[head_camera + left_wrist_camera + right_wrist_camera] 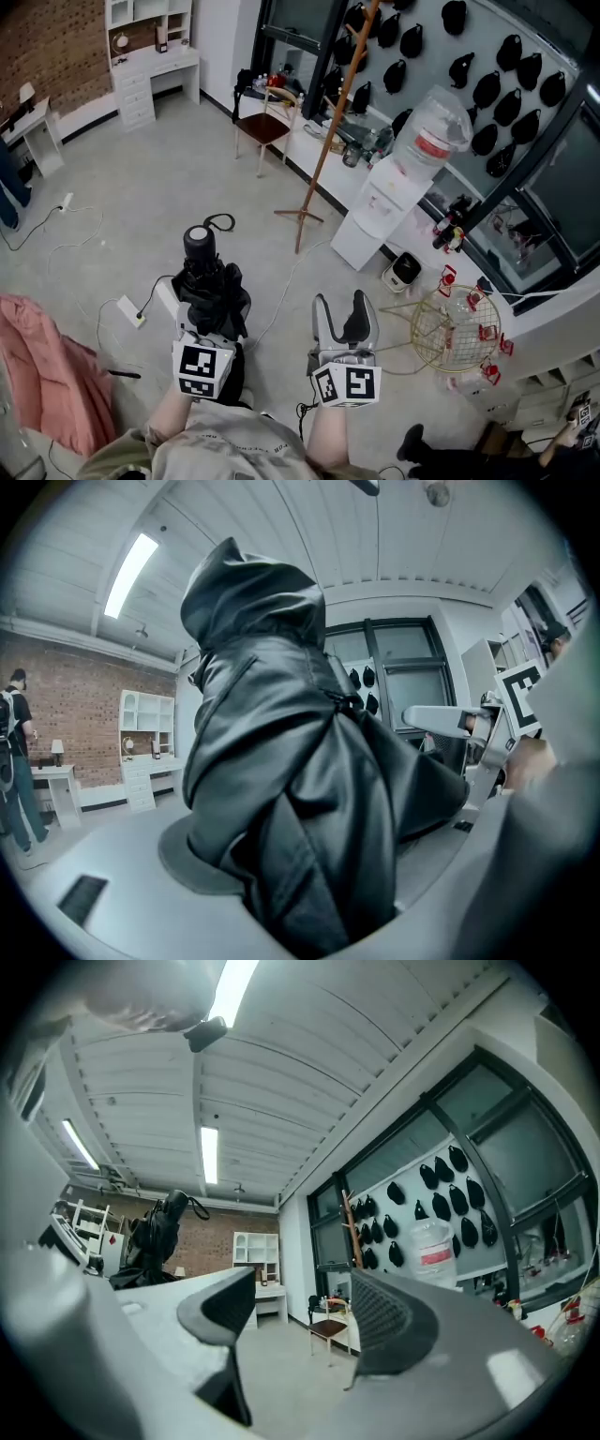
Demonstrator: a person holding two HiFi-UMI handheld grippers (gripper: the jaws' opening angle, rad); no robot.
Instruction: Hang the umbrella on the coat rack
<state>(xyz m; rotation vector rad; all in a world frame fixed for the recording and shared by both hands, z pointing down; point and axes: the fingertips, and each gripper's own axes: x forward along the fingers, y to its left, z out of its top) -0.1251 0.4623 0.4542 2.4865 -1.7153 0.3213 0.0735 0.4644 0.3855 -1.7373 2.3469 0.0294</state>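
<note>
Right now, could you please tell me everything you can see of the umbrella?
The umbrella is black and folded, its glossy fabric bunched in loose creases. Its stubby round handle is at the far end and carries a thin cord loop. The fingers of the left gripper clamp the fabric body. Nothing else touches it, and it is well short of the coat rack.

floor: we see a pale grey floor [169, 159]
wall: brick wall [47, 47] at ten o'clock
furniture: white desk [155, 70] at eleven, chair [265, 127] at twelve
light: ceiling strip lamp [131, 574] above us
</note>
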